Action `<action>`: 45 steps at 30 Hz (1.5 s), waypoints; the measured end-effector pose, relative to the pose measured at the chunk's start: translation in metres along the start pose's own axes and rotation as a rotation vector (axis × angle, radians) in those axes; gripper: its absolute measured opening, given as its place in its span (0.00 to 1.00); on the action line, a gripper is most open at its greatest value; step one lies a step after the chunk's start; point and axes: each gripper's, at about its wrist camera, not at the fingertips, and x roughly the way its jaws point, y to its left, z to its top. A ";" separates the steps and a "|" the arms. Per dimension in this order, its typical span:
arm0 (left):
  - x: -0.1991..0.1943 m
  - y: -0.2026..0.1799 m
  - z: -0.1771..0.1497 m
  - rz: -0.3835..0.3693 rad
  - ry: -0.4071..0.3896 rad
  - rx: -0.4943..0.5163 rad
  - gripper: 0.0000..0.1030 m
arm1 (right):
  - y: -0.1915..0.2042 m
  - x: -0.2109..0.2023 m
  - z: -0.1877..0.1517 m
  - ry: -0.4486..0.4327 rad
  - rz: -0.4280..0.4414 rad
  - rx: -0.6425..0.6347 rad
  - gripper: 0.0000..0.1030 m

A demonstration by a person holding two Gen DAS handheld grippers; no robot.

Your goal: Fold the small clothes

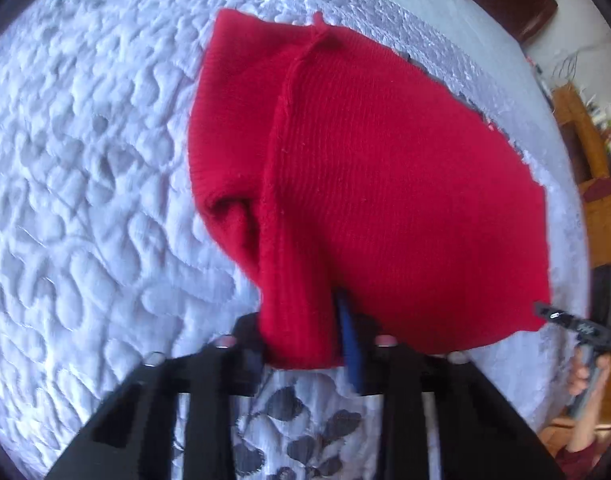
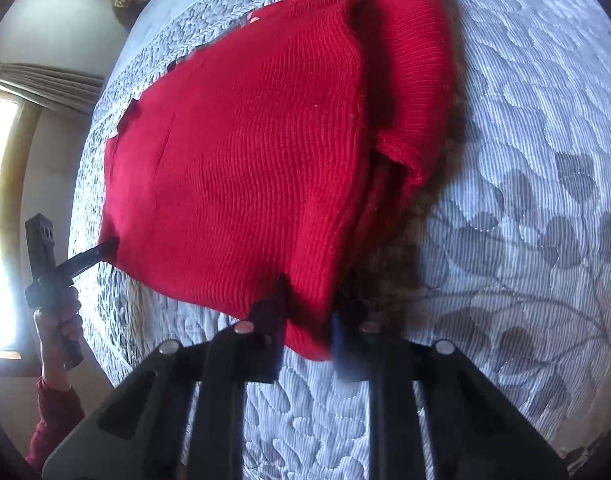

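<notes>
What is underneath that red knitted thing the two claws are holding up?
Under the red knitted garment lies a quilted bedspread with a grey leaf pattern, seen all around it. The part directly below is covered, so anything lying there stays hidden. The left claw and right claw pinch its near edge.

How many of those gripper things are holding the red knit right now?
2. The left gripper pinches one near corner of the red knit garment; the right gripper pinches the other near corner. No others show.
</notes>
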 end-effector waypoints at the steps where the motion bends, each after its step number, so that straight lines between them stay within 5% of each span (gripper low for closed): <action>1: -0.001 0.004 0.000 -0.033 0.009 -0.028 0.17 | -0.001 -0.003 -0.001 -0.004 0.010 0.011 0.12; 10: -0.041 0.000 -0.037 -0.105 -0.022 -0.065 0.14 | 0.009 -0.062 -0.041 -0.026 0.028 -0.044 0.09; 19: -0.083 -0.003 -0.150 -0.118 0.012 0.021 0.15 | -0.001 -0.095 -0.168 0.015 0.043 -0.038 0.09; 25: -0.078 0.003 -0.201 -0.090 0.021 0.033 0.15 | -0.005 -0.082 -0.225 0.022 0.013 -0.024 0.09; 35: -0.049 0.011 -0.232 -0.020 -0.070 0.075 0.18 | -0.019 -0.037 -0.235 0.004 -0.093 -0.010 0.09; 37: -0.050 0.006 -0.233 -0.038 -0.019 0.080 0.19 | -0.020 -0.039 -0.239 -0.004 -0.097 -0.017 0.10; 41: -0.063 -0.006 -0.227 0.013 -0.015 0.109 0.32 | -0.015 -0.064 -0.247 -0.027 -0.115 -0.030 0.25; 45: -0.109 -0.016 -0.214 0.093 -0.140 0.158 0.38 | 0.007 -0.119 -0.236 -0.133 -0.156 -0.090 0.25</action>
